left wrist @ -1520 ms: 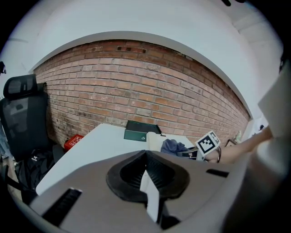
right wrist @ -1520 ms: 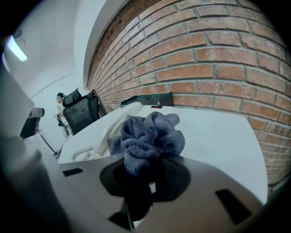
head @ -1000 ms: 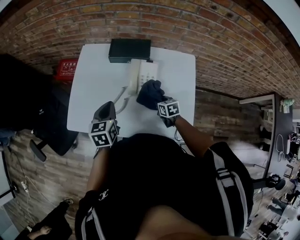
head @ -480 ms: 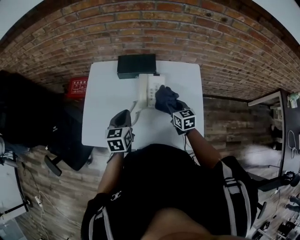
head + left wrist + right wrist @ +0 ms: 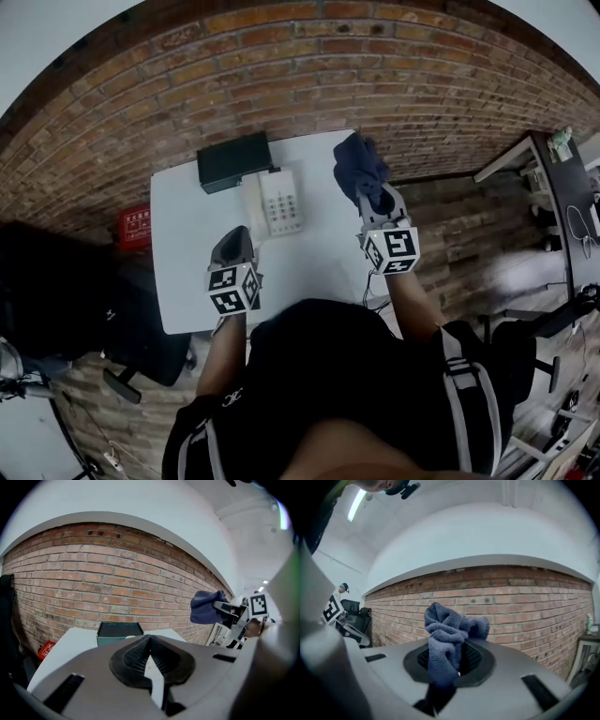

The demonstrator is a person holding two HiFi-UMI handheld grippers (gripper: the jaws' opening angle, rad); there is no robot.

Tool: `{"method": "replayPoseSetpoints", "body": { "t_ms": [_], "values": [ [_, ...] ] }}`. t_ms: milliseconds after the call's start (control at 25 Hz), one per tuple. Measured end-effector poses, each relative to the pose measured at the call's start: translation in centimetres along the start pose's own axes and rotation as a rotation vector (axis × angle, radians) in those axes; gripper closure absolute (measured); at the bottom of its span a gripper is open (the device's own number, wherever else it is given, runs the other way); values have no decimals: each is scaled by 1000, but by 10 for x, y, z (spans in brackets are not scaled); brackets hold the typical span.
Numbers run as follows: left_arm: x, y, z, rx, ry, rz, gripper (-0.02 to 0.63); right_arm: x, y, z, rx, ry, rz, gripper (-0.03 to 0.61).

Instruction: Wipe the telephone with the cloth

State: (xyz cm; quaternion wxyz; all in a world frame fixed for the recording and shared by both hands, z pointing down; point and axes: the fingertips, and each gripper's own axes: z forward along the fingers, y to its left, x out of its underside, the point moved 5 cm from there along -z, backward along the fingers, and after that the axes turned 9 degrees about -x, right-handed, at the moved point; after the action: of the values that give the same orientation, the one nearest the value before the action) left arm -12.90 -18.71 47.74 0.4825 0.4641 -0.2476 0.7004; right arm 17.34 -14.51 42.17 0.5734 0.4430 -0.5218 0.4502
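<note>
Right gripper (image 5: 457,670): jaws clamped on the cloth (image 5: 447,630), which bunches up above the pads. Its view gives only that plus the brick wall (image 5: 511,602) and the left gripper's marker cube (image 5: 330,609) at the edge.

Left gripper (image 5: 151,660): jaws nearly together with a thin pale sliver between them, nothing in them. Its view looks over the table (image 5: 70,639) to the black box (image 5: 119,630), with the cloth (image 5: 206,606) held up in the air at right.

Phone (image 5: 279,202) shows clearly only in head view. It lies flat on the white table (image 5: 187,272), keypad up, handset on its left side, far end just beside the black box (image 5: 232,159). Left gripper (image 5: 236,234) sits just short of the phone's near left corner. Right gripper (image 5: 372,195) is off to the phone's right, and the cloth (image 5: 359,161) is apart from the phone, over the table's far right corner.

Room: table backs onto the brick wall (image 5: 309,75), wood-look floor, red sign (image 5: 134,225) low by the wall at left, dark chair (image 5: 94,291) beside the table.

Count: 2 grippers, 1 cloth, 1 phone, 1 black box, 1 table.
</note>
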Motion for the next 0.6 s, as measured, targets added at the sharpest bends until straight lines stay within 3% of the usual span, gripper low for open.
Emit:
{"method": "replayPoseSetpoints", "body": {
  "t_ms": [200,600],
  "values": [
    [-26,-24,8,34,-81,50,614,-11,-16,-50,99,-48,38,540],
    [-36,-54,10,95,-104,72,614,-13,-31,-75,138,-50,25,540]
  ]
}}
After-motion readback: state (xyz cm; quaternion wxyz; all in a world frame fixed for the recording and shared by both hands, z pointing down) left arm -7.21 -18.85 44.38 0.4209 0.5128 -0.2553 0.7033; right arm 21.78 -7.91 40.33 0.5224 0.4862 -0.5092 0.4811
